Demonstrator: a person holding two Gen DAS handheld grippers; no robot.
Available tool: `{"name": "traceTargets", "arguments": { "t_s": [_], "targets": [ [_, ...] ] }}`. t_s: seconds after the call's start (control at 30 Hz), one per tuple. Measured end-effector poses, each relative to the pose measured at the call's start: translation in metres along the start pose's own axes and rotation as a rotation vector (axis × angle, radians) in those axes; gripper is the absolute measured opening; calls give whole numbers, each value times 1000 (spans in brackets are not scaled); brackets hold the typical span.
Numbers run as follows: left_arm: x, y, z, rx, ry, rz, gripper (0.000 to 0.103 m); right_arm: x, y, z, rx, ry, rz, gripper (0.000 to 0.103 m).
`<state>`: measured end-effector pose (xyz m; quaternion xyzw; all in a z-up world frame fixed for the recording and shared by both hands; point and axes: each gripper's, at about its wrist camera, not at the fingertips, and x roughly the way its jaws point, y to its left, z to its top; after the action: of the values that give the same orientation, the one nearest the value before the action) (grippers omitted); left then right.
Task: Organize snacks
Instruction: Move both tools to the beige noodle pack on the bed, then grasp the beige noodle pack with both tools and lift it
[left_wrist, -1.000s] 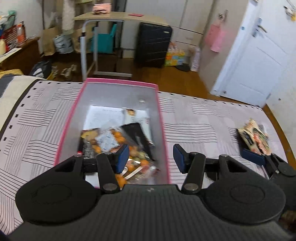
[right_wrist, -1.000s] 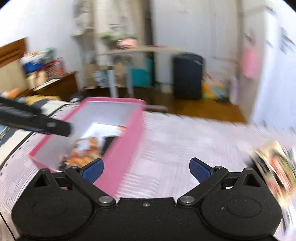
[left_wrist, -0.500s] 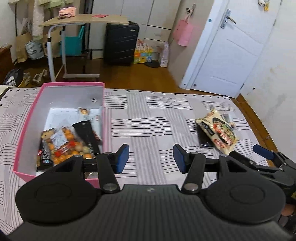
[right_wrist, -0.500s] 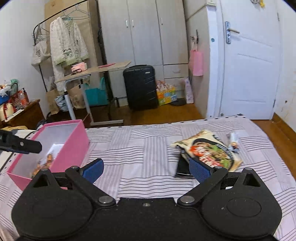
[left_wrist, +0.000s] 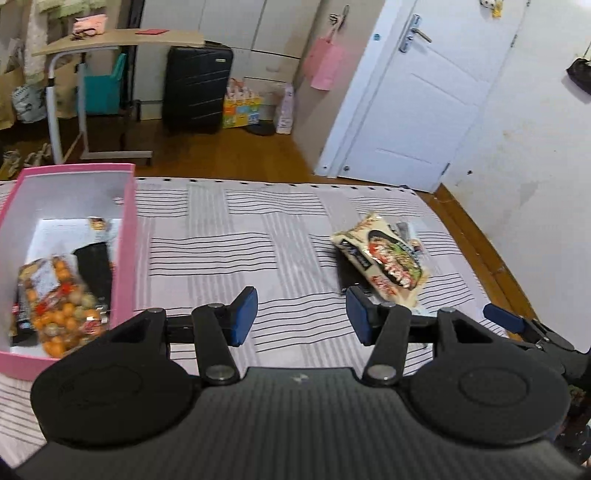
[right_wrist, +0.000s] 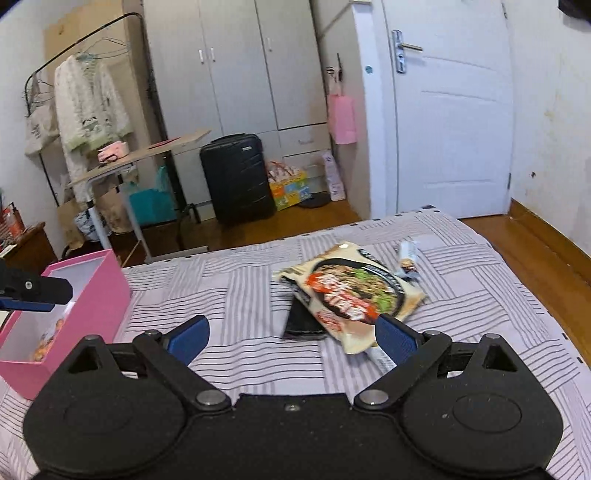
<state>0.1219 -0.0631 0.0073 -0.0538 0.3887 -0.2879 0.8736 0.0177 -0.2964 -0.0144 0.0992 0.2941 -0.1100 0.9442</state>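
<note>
the left gripper (left_wrist: 301, 319) sits low in the middle of the left wrist view, its blue pads parted with only striped bedsheet (left_wrist: 236, 236) showing between them; nothing is gripped. the right gripper (right_wrist: 291, 334) in its own view stands with jaws spread wide and empty too, its right pad just in front of the lower corner of an instant noodle packet (right_wrist: 351, 291), though whether it touches the wrapper is hard to say.

the noodle packet (left_wrist: 382, 256) lies right of centre on the bed, cream-edged with a photo of a dark bowl of noodles, red chilli and greens. there is red lettering along its near edge and a small dark label at one end, but the print is too blurred to read. it lies partly over a flat black packet (right_wrist: 303, 319), with no legible writing. just beyond the noodles lies a slim snack stick wrapper (right_wrist: 406, 258), pale with a dark end; its text cannot be made out.

at the left edge, a pink box (left_wrist: 125, 236) with a white interior holds a clear bag of orange and red snack balls (left_wrist: 61, 302) bearing a white label, unreadable, beside a black packet (left_wrist: 94, 269) and a small printed sachet (left_wrist: 98, 223) farther back. the box stands well apart from the noodle pile.

in the upper part of the frame stand a black suitcase (right_wrist: 236, 177), a white door (right_wrist: 450, 122) and a pink paper bag (right_wrist: 341, 118) on a hook.
</note>
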Motion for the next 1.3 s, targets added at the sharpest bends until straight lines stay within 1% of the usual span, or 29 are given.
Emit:
{"name": "traceTargets", "arguments": {
  "t_s": [0.07,0.13,0.2,0.23,0.33,0.4,0.5,0.57,0.67,0.73,0.87,0.93,1.0,1.07,1.13,1.17,1.23,1.3],
  "targets": [
    [9,-5,-2,22,2,9,52,4,-9,2,-5,-12,3,98],
    [20,-9,-3,37,12,10,53,10,-17,6,-14,-44,-2,98],
    [30,-8,-3,22,20,4,53,16,-28,10,-10,-93,4,98],
    [36,-6,-2,7,20,-1,53,20,-34,13,0,-99,5,98],
    [55,0,0,-40,31,-7,53,34,-49,20,17,-63,5,98],
    [71,3,0,-59,44,-5,54,40,-55,18,-13,-60,18,98],
    [94,6,-3,-76,71,5,54,44,-60,3,-30,-83,20,97],
    [108,5,-6,-62,82,-10,54,52,-67,-10,-9,-76,17,97],
    [127,-3,-9,-23,81,-21,54,63,-73,-23,-5,-30,19,92],
    [140,-9,-9,-17,88,-39,54,67,-77,-28,-25,-20,18,92],
    [171,-27,-9,-10,115,-76,54,73,-80,-28,-150,4,67,92],
    [182,-37,-10,-3,114,-92,54,83,-86,-26,-188,64,119,92],
    [193,-46,-6,1,98,-112,54,93,-91,-24,-195,97,125,92],
    [206,-49,4,-26,94,-120,54,105,-101,-16,-144,135,175,93],
    [217,-48,19,-54,78,-124,54,120,-112,-7,-37,180,173,93],
    [224,-48,29,-57,57,-126,54,127,-115,-4,9,196,183,93],
    [234,-49,47,-51,27,-121,54,142,-118,-1,71,264,238,93],
    [251,-50,64,-42,42,-121,54,154,-113,-4,103,322,290,94]
  ]
}}
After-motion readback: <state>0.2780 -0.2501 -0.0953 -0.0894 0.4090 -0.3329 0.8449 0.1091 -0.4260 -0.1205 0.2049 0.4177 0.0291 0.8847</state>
